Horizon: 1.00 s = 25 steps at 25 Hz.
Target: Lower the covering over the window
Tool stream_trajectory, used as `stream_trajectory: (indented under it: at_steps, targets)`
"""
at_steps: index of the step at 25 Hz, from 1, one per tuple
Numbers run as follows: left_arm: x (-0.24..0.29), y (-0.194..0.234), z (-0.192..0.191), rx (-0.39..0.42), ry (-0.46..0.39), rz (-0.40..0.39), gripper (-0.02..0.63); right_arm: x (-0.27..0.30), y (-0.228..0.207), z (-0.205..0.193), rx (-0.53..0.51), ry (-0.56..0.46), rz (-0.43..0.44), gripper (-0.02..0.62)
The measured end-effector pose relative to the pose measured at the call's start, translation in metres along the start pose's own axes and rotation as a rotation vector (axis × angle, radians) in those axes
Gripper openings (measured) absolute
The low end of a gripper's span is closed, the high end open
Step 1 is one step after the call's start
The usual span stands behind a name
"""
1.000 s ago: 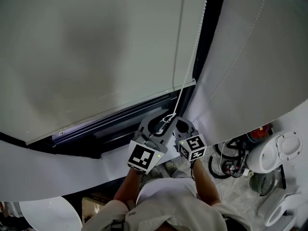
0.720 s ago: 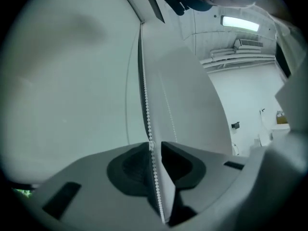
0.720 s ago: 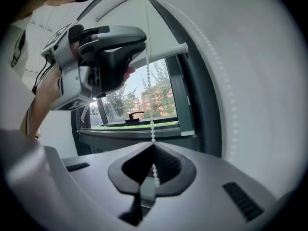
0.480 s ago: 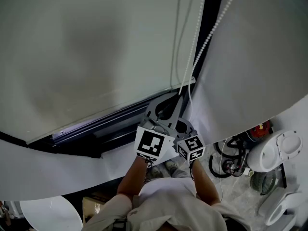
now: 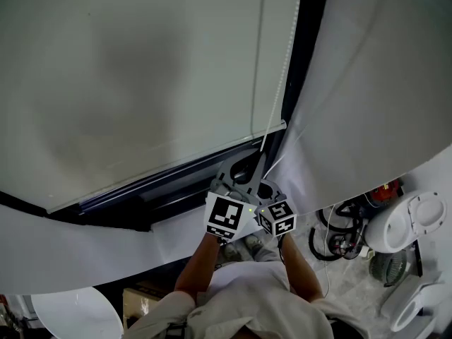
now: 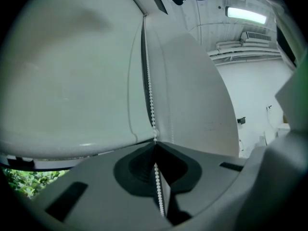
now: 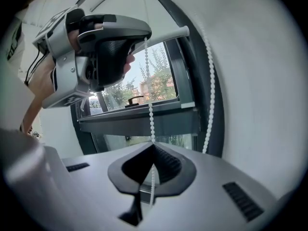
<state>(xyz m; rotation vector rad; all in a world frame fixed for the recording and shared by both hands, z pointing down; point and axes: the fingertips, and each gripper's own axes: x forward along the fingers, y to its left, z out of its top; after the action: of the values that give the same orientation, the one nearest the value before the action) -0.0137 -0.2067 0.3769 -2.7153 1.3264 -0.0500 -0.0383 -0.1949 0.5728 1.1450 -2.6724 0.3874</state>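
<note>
A pale roller blind (image 5: pixel 141 69) covers most of the window, and its bottom bar (image 5: pixel 176 164) runs slanted above a dark strip of glass. A white bead chain (image 5: pixel 281 83) hangs by the blind's right edge. My left gripper (image 5: pixel 258 161) is shut on the chain, which its jaws have just been closing on; in the left gripper view the beads (image 6: pixel 153 124) rise straight out of the left gripper (image 6: pixel 155 142). My right gripper (image 5: pixel 267 189) is shut on the same strand (image 7: pixel 150 114) just below. The right gripper (image 7: pixel 153 146) looks up at the left gripper (image 7: pixel 146 36).
A dark window frame (image 5: pixel 304 48) stands beside a white wall (image 5: pixel 374 104). A second chain strand (image 7: pixel 209 81) hangs to the right, and a window handle (image 7: pixel 134 100) shows behind the glass. Coiled cables (image 5: pixel 339 235) and white fixtures (image 5: pixel 409 224) lie on the floor.
The left gripper has gone from beside the right one, open, to higher on the chain and has shut on it. Both grippers then sank slightly together.
</note>
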Motion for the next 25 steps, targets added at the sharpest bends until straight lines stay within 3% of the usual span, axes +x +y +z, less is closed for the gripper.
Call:
stream_trajectory:
  at_steps: [25]
  targets:
    - [0.004, -0.003, -0.12, -0.089, 0.194, -0.002, 0.014, 0.028, -0.013, -0.113, 0.057, 0.258, 0.006, -0.005]
